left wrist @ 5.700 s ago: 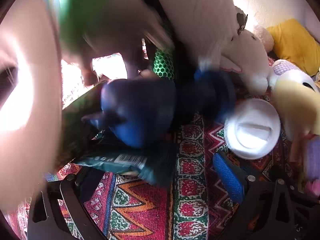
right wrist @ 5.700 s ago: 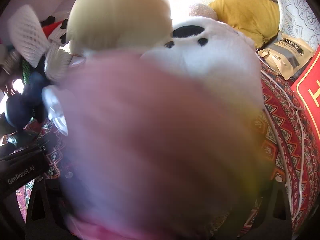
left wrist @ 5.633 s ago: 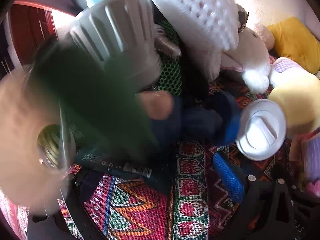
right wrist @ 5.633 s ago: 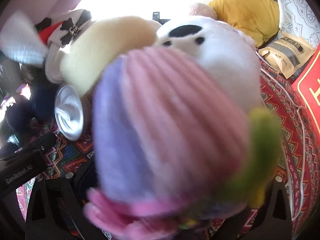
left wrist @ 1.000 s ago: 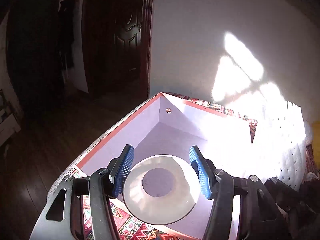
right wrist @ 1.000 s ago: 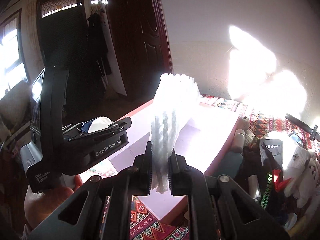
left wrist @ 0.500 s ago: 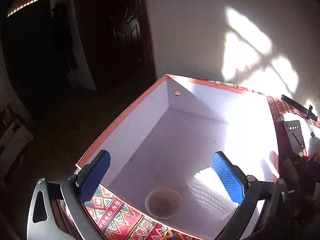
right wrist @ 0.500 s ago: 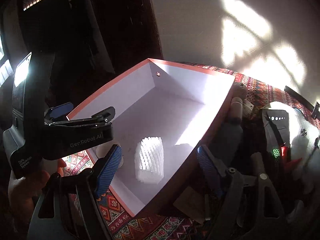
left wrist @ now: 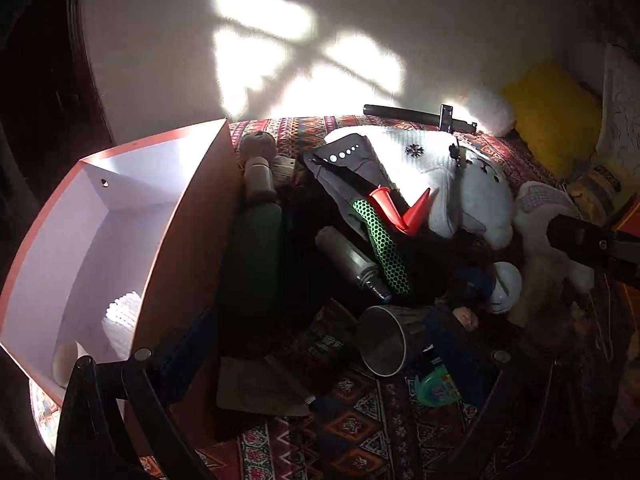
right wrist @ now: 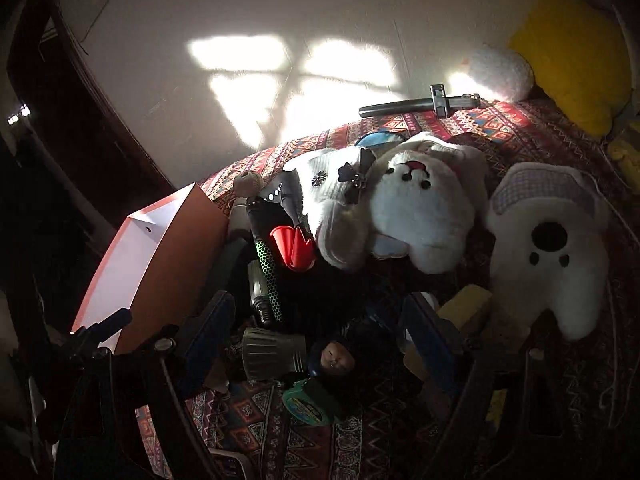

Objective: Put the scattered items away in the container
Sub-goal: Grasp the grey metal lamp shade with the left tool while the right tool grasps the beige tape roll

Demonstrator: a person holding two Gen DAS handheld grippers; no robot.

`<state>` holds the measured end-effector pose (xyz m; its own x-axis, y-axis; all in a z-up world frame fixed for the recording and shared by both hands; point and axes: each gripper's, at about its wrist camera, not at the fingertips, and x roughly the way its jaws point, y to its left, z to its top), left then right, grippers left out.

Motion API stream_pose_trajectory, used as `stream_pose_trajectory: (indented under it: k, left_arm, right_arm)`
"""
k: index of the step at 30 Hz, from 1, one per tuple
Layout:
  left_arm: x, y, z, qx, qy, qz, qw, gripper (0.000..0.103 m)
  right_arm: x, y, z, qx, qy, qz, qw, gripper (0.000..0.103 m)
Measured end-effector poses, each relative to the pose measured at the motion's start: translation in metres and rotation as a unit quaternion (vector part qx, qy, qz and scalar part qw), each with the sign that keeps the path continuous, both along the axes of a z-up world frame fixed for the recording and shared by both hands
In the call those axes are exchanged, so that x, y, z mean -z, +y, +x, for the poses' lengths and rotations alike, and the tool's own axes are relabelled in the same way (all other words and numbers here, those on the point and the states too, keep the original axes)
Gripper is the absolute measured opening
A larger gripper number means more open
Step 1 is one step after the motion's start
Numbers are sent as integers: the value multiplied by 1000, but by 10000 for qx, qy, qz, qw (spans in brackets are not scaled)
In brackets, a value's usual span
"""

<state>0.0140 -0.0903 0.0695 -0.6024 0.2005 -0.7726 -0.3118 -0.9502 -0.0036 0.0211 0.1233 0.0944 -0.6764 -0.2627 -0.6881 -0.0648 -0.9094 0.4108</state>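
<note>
Two grippers hang over a heap of things on a red patterned woven cloth [left wrist: 360,428]. The left gripper [left wrist: 332,356] stands spread wide with nothing between its fingers; below it lie a ribbed grey metal cup [left wrist: 386,340] on its side and a round green tape roll [left wrist: 434,388]. The right gripper [right wrist: 320,340] has its blue-padded jaws opening, and no pad touches anything; a small doll's head [right wrist: 332,356] and the same ribbed cup [right wrist: 272,354] lie beneath the gap.

The orange-rimmed box with white inner walls [left wrist: 100,216] sits at the left, touching the pile's edge. Inside it, near the corner closest to the camera, a white knitted piece [left wrist: 120,316] and a pale round dish [left wrist: 64,364] lie side by side.

Beside the box's outer wall lie a dark green bottle [left wrist: 252,256], a steel flask [left wrist: 352,260], a green honeycomb-patterned strap [left wrist: 382,244] and red plastic cones [left wrist: 404,208]. Farther right are a white fluffy bear toy [right wrist: 420,220], a white plush toy with a black nose [right wrist: 548,248] and a yellow cushion [right wrist: 572,48].
</note>
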Motion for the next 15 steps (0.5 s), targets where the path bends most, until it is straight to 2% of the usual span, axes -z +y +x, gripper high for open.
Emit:
stream_pose_trajectory:
  k: [3, 6, 9, 15]
  left_arm:
    - [24, 32, 9, 231, -284, -56, 9993, 103]
    - [45, 41, 13, 286, -426, -100, 9986, 103]
    - [55, 44, 7, 213, -389, -197, 9988, 103]
    - [66, 46, -13, 130, -630, -7, 9979, 103]
  right_arm:
    - [2, 15, 7, 130, -185, -83, 9997, 86]
    - [8, 26, 12, 186, -376, -160, 9990, 86]
    - [17, 39, 13, 325, -560, -275, 9975, 86]
    - [44, 60, 9, 537, -1013, -421, 9925, 86]
